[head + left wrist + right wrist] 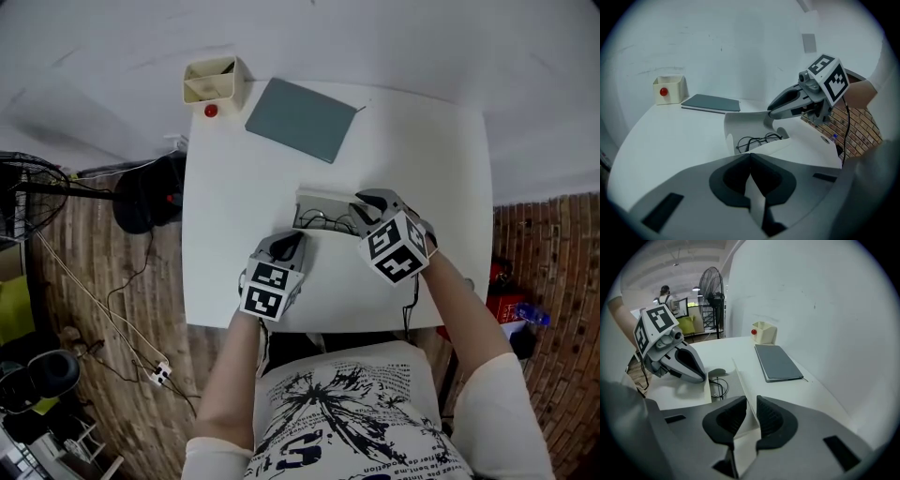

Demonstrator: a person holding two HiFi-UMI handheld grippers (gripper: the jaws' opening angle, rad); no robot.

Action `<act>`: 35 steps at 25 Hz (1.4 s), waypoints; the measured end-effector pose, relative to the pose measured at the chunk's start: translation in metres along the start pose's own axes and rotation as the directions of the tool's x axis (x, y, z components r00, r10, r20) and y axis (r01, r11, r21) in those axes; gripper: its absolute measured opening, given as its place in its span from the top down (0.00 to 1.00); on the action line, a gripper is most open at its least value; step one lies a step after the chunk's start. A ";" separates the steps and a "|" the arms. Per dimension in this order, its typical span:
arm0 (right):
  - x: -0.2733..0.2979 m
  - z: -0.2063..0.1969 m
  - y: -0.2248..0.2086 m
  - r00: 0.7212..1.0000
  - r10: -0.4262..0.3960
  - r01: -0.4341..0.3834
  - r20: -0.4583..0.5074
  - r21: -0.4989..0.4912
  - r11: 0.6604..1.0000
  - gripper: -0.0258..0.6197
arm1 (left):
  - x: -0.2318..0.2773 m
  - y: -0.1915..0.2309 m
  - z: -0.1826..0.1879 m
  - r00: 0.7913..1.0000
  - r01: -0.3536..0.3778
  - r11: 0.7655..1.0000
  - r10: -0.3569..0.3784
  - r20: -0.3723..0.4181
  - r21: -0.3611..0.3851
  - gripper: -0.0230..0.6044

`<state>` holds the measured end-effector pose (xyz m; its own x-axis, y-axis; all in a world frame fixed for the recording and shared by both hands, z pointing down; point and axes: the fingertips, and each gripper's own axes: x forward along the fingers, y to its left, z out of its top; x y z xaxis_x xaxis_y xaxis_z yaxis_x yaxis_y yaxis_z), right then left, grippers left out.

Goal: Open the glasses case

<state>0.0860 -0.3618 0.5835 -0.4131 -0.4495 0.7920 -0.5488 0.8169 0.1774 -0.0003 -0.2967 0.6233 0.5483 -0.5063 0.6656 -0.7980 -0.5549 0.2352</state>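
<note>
The white glasses case (319, 200) lies open mid-table with dark-framed glasses (323, 222) inside. My left gripper (291, 242) is at the case's near side, shut on its thin front flap (757, 199); in the left gripper view the jaws (750, 157) meet on that white sheet. My right gripper (361, 208) is at the case's right end, its pads closed on the raised lid (740, 376). In the right gripper view the lid's edge runs between the jaws (751, 401). The left gripper view shows the right gripper (769, 112) pinching the lid (743, 124) above the glasses (757, 139).
A grey notebook (300, 119) lies at the table's far side, beside a cream box (214, 80) with a red button. The floor left of the table holds cables and a fan (710, 301). A brick wall is at the right.
</note>
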 end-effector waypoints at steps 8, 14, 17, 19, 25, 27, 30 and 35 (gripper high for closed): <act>0.018 0.003 -0.023 1.000 -0.027 0.028 0.008 -0.035 0.999 0.82 | 0.002 0.003 0.002 1.000 0.002 1.000 -0.002 -0.009 -0.011 0.94; 0.033 0.000 -0.032 0.999 -0.031 0.032 0.007 -0.106 0.994 0.79 | 0.004 0.006 0.004 1.000 -0.012 0.999 0.011 -0.009 -0.038 0.94; 0.037 -0.001 -0.033 1.000 -0.014 0.016 0.010 -0.150 0.989 0.78 | 0.005 0.007 0.005 1.000 -0.018 0.999 0.018 -0.007 -0.043 0.94; 0.039 -0.001 -0.033 1.000 0.000 0.002 0.016 -0.153 0.988 0.78 | 0.006 0.008 0.005 1.000 -0.023 0.999 0.023 -0.006 -0.042 0.94; 0.038 -0.005 -0.036 1.000 -0.028 0.029 0.014 -0.092 0.995 0.63 | 0.007 0.007 0.004 1.000 -0.022 0.999 0.021 -0.008 -0.047 0.94; 0.032 -0.004 -0.036 0.999 -0.038 0.040 0.031 -0.056 0.998 0.58 | 0.004 0.005 0.004 1.000 -0.017 0.998 0.017 -0.004 -0.061 0.94; 0.011 0.003 -0.043 0.994 -0.077 0.075 0.080 0.024 0.997 0.58 | -0.006 0.002 0.012 1.000 -0.019 0.999 0.020 0.023 -0.042 0.94; -0.035 0.012 -0.044 0.984 -0.116 0.095 0.135 0.156 0.983 0.62 | -0.037 -0.010 0.037 0.995 -0.027 0.999 0.023 0.093 0.040 0.94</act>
<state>0.1159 -0.3861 0.5416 -0.4412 -0.5861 0.6796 -0.6920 0.7044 0.1582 -0.0035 -0.2973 0.5698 0.5508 -0.5784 0.6017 -0.8018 -0.5669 0.1890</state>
